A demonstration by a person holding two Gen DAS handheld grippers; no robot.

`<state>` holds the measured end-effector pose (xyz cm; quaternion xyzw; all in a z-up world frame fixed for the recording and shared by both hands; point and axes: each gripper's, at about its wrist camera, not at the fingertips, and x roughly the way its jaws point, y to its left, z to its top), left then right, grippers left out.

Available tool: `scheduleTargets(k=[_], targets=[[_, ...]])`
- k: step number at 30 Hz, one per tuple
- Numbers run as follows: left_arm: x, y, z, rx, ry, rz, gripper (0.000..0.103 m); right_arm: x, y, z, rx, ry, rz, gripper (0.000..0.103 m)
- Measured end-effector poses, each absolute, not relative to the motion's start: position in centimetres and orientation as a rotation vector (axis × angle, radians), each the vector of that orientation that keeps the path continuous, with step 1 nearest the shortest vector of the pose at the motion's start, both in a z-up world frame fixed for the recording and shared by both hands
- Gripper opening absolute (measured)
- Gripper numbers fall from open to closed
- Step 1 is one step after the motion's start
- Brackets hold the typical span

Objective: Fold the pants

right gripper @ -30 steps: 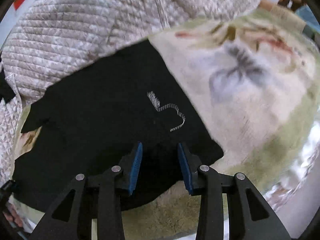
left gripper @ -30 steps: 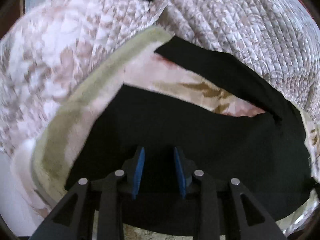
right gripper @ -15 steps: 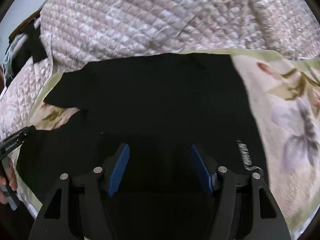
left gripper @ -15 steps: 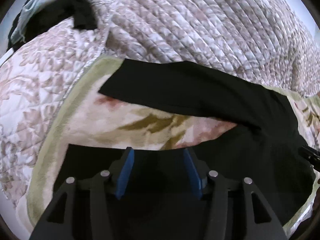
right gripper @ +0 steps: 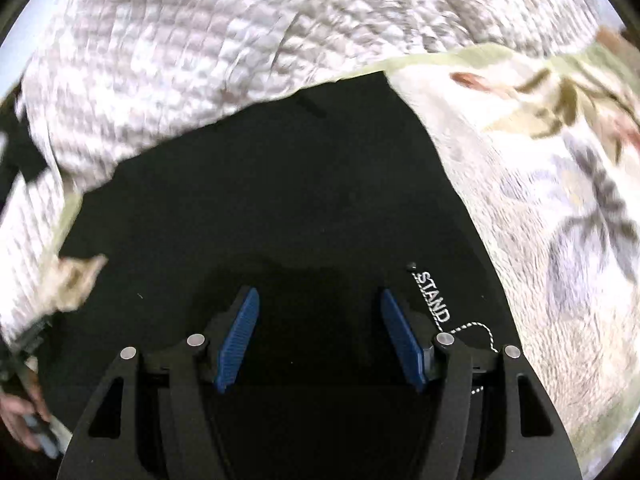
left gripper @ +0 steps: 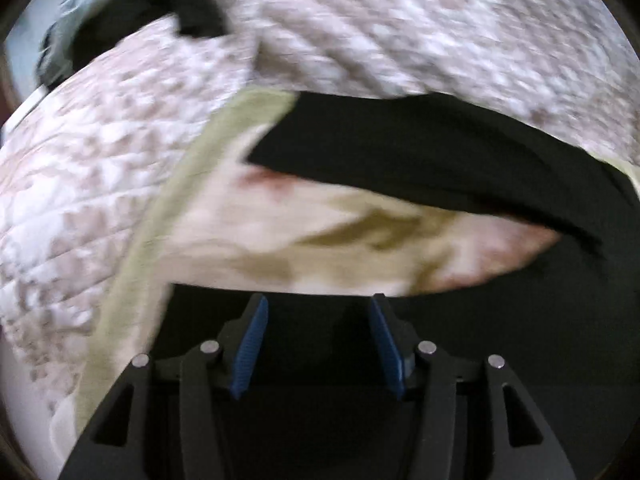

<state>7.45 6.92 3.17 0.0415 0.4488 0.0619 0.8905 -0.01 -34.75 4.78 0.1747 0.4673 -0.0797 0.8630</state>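
Bed: your work surface is a bed under a quilted cover in pale pink and brown; a floral blanket with a green border lies on top of it.
Pants: black pants lie spread flat on the floral blanket, directly under both of your grippers.
Legs: in the left wrist view 2 black legs run apart, the far leg across the upper middle, the near one beneath your fingers, with a wedge of blanket between them.
Marking: white lettering "STAND" shows on the pants beside the right finger of your right gripper, and a speckled drawstring lies just past it.
Left gripper: your left gripper has just been opening; its blue pads stand spread over black cloth, and nothing is pinched between them.
Right gripper: your right gripper has just been opening too; its jaws are spread wide above the pants, not pressing on the fabric.
Left hand: your left hand shows at the lower left edge of the right wrist view.
Background: dark clothing lies beyond the quilt, too blurred for you to identify.
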Motion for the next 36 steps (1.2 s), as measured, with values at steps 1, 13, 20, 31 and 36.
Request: scheduleTargets(k=[1, 13, 20, 31, 36], targets=[[7.6, 7.8, 3.2, 0.062, 0.937, 0.159, 0.055, -0.2, -34.6, 5.1, 0.343, 0.971, -0.182, 0.064], [7.4, 8.3, 4.1, -0.002, 0.934, 0.093, 0.065, -0.1, -32.5, 6.1, 0.237, 0.932, -0.15, 0.064], [11.0, 3.3, 5.4, 0.023, 0.969, -0.169, 0.065, 3.3, -28.9, 6.2, 0.15, 1.007, 0.069, 0.064], [24.9, -1.6, 5.9, 0.081, 0.939, -0.261, 0.075, 16.9, -28.6, 6.0, -0.076, 0.989, 0.274, 0.072], [29.1, -3.7, 4.8, 0.13, 0.917, -0.249, 0.078, 22.9, -30.0, 4.3, -0.051, 1.016, 0.267, 0.072]])
